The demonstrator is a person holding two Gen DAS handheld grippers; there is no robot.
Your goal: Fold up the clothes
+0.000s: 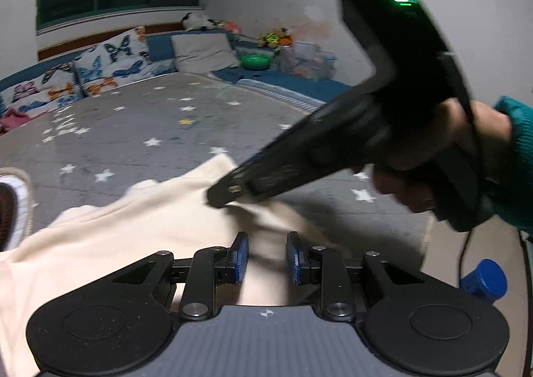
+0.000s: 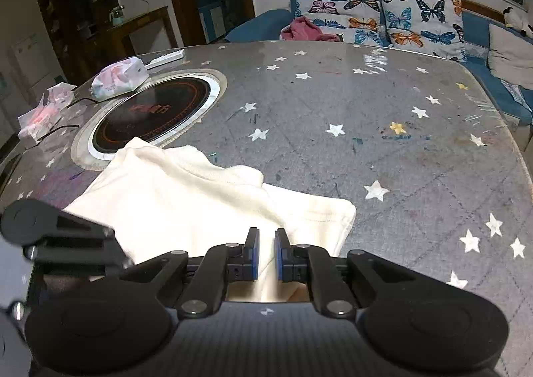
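Observation:
A cream garment [image 2: 186,197] lies partly folded on the star-patterned table [image 2: 366,143], with its far corner over the rim of a round hob. My right gripper [image 2: 267,253] is nearly closed with cream fabric between its blue pads. In the left wrist view its black tip [image 1: 221,198] pinches a raised fold of the garment [image 1: 133,230], and a hand in a teal sleeve holds it. My left gripper [image 1: 268,257] is open just above the cloth, its pads well apart. In the right wrist view it is a blurred black shape [image 2: 116,243] at the garment's near left edge.
A built-in induction hob [image 2: 150,113] is set into the table at the left, with a tissue pack [image 2: 120,77] and crumpled wrappers beyond it. A blue sofa with butterfly cushions [image 2: 399,20] and a pink garment [image 2: 303,28] runs along the far side. A blue cap [image 1: 483,280] shows near the table's right edge.

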